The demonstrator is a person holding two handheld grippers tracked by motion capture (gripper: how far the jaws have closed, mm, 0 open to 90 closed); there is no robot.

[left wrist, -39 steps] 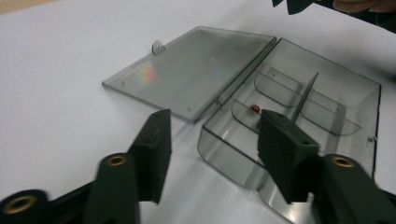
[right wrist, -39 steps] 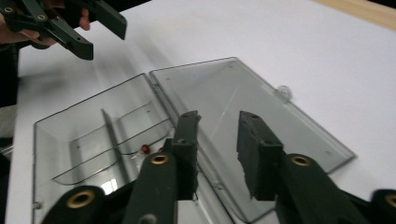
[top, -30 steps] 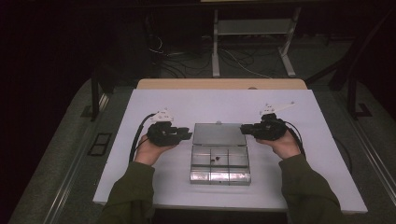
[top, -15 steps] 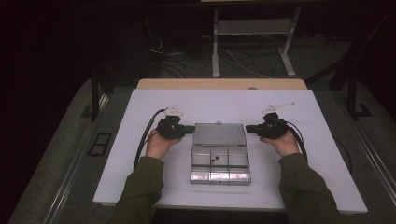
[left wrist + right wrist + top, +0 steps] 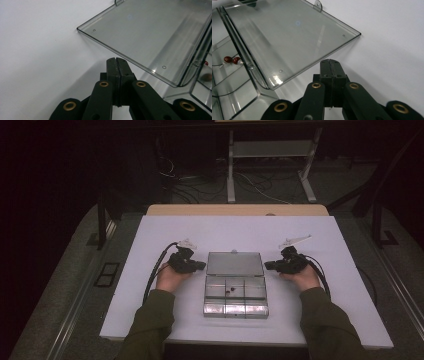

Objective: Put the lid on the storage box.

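Beads (image 5: 232,60) in right gripper view

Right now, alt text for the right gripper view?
Shut black claw points at a white table, just under the edge of a clear compartment box's open lid. Two small red beads sit in a compartment at left.

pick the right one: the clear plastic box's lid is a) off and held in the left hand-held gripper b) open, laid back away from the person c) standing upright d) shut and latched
b: the lid lies flat on the table beyond the compartments of the clear plastic box, hinged open, and both gripper views show it spread out beside the closed jaws.
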